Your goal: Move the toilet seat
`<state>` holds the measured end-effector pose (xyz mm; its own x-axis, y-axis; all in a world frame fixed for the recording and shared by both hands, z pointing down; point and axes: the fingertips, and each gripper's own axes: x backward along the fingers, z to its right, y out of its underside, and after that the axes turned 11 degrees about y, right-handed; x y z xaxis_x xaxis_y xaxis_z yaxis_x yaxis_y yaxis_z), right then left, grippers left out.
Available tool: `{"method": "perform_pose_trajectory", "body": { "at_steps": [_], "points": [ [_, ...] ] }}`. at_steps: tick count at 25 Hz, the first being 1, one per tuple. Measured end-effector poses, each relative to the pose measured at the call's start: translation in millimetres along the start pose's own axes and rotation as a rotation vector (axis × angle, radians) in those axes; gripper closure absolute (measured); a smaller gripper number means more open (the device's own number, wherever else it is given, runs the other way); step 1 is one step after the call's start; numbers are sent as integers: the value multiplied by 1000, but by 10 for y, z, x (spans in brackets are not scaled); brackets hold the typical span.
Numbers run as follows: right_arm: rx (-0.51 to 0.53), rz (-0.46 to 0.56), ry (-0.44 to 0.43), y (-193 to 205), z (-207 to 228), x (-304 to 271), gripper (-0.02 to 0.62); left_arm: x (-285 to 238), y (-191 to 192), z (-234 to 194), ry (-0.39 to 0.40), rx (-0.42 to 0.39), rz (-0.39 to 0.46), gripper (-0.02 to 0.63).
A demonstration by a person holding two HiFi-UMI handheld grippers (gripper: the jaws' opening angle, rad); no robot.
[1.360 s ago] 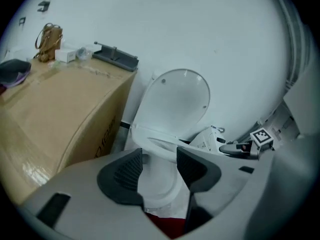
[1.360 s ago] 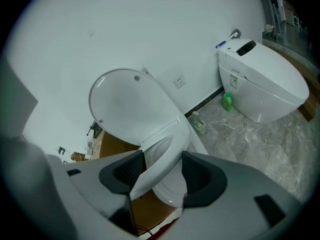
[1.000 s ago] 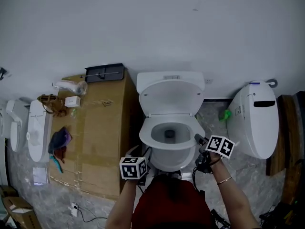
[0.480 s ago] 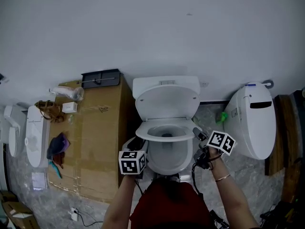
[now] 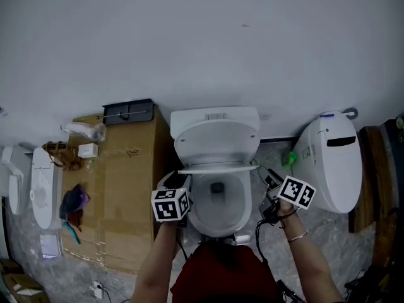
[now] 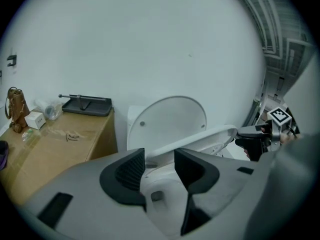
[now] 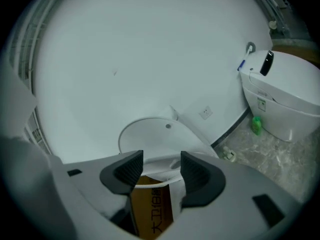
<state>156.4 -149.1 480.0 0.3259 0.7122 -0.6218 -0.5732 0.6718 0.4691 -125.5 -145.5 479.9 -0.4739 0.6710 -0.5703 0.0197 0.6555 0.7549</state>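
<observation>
Mid-lift: I had the seat (image 5: 218, 167) raised halfway between the bowl (image 5: 218, 216) and the upright lid (image 5: 216, 137), one gripper on each side so the ring rose level rather than twisting on its hinge. My left gripper (image 6: 159, 158) pinched the rim's left edge across its width, jaws set wide. My right gripper (image 7: 161, 166), whose jaws had just been closing, held the opposite edge the same way, the white rim filling the gap between its pads. Both pointed toward the wall, which I judge suited swinging the seat up against the lid. Under the raised rim showed a cardboard box (image 7: 152, 206) with black Chinese print, "大卫" legible, the rest cut off.
</observation>
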Motion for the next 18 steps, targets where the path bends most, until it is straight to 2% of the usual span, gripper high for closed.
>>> {"method": "perform_pose_trajectory", "body": {
  "at_steps": [3, 8, 12, 18],
  "points": [
    [94, 40, -11, -55, -138, -8, 397, -83, -137, -42, -10, -3, 13, 402],
    [345, 104, 23, -149, -396, -134, 534, -216, -345, -101, -21, -13, 28, 405],
    [492, 122, 58, -174, -567, -333, 552, -322, -484, -164, -30, -18, 39, 411],
    [606, 164, 140, -368, -659, -628, 552, -497, -674, -257, -34, -17, 47, 411]
  ]
}}
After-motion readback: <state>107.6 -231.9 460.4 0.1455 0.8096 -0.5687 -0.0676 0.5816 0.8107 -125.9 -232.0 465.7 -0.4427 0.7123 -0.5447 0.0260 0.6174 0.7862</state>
